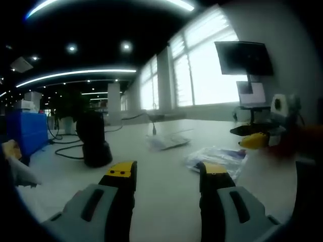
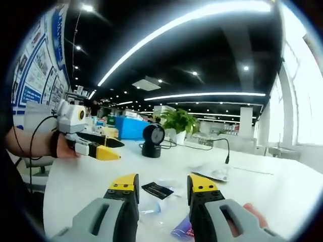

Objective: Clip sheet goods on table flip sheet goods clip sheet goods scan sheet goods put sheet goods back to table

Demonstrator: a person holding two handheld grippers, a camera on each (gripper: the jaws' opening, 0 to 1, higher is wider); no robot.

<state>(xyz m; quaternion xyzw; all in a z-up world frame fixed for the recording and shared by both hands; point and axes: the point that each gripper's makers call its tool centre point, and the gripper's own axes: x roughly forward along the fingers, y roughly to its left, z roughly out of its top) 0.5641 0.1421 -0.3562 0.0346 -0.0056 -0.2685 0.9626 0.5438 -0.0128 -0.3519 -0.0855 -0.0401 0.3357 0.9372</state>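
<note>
On the white table [image 1: 166, 201] lies a clear-plastic sheet packet [image 1: 217, 157] with purple print, just right of and beyond my left gripper [image 1: 167, 174], which is open with nothing between its jaws. A second pale packet [image 1: 167, 141] lies farther back. My right gripper [image 2: 162, 186] is open too, hovering over a black-labelled packet [image 2: 157, 190] and a clear packet [image 2: 151, 207] with a purple edge [image 2: 181, 229]. Another packet [image 2: 212, 174] lies beyond its right jaw. The right gripper [image 1: 256, 139] enters the left gripper view from the right. The left gripper [image 2: 98, 147], held by a hand [image 2: 63, 147], enters the right gripper view from the left.
A black scanner on a stand [image 1: 94, 139] [image 2: 153, 139] sits on the table with cables [image 1: 68, 148] trailing behind it. A blue cabinet [image 1: 24, 132], a potted plant [image 2: 177, 122] and a monitor on a stand [image 1: 245, 58] stand around the table.
</note>
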